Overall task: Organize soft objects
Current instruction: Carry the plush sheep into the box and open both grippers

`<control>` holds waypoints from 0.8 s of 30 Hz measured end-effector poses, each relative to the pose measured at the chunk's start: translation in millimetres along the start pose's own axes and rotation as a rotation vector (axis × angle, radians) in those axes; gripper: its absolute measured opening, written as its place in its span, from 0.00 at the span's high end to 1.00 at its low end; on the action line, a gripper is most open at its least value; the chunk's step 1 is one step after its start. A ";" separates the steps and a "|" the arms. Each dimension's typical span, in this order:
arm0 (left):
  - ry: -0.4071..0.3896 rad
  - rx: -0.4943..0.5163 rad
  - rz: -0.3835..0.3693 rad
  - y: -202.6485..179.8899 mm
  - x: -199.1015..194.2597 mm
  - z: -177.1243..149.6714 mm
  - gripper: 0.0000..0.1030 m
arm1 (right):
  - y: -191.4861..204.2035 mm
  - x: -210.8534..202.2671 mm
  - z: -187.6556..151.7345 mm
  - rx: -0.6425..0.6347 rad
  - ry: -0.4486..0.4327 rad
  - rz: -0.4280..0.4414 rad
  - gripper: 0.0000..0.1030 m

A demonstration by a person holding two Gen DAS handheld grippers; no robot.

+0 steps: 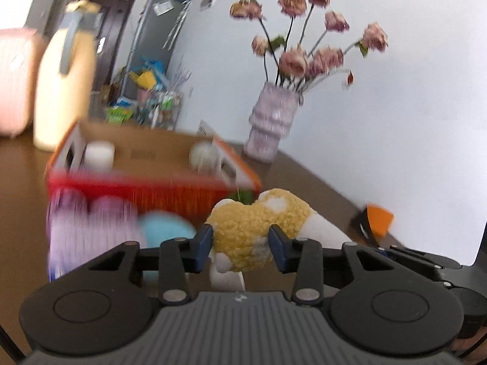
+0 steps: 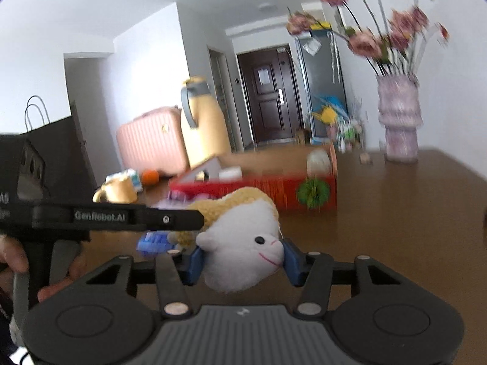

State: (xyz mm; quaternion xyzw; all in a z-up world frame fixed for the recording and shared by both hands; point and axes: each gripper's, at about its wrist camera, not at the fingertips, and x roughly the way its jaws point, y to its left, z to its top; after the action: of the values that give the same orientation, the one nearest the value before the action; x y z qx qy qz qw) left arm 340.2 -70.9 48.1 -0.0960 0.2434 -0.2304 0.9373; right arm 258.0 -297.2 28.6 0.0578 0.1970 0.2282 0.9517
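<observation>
Left wrist view: the left tongs (image 1: 240, 245) grip the curly yellow body of the plush lamb with a white face (image 1: 258, 228), and in the right wrist view the right tongs (image 2: 243, 258) clamp its white head (image 2: 243, 252), so the toy hangs between both above the brown tabletop (image 2: 395, 213). Carry it level, both grips firm, over the near wall of the open red-and-orange cardboard box (image 1: 146, 182) toward the tabletop's far edge. Release only above the box floor, clear of the white items inside.

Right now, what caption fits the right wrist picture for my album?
Right gripper squeezes a toy lamb's white head near the red box.
</observation>
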 end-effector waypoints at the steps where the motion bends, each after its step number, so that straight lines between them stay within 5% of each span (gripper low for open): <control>1: -0.004 0.007 0.002 8.0 12.3 16.4 0.60 | 0.0 9.6 13.6 -0.014 -0.012 -0.009 0.50; 11: 0.165 -0.124 0.044 119.5 183.4 138.1 0.61 | -43.9 197.2 131.0 -0.008 0.029 -0.041 0.52; 14: 0.247 -0.121 0.000 139.5 230.3 146.1 0.67 | -59.4 256.5 146.7 0.010 0.105 -0.074 0.53; 18: 0.306 -0.075 0.039 153.1 271.4 142.4 0.67 | -70.3 312.8 149.5 0.017 0.206 -0.108 0.53; 21: 0.296 -0.049 0.045 154.9 277.8 140.9 0.65 | -75.6 335.7 147.4 0.015 0.296 -0.159 0.48; 24: 0.286 -0.031 0.039 150.1 270.2 139.6 0.52 | -74.9 350.9 141.8 -0.013 0.402 -0.190 0.45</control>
State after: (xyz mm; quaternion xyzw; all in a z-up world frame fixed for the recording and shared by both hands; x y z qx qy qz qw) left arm 677.4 -59.3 13.5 -0.0718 0.3796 -0.2197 0.8958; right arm 632.8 -206.3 21.2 -0.0139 0.3860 0.1458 0.9108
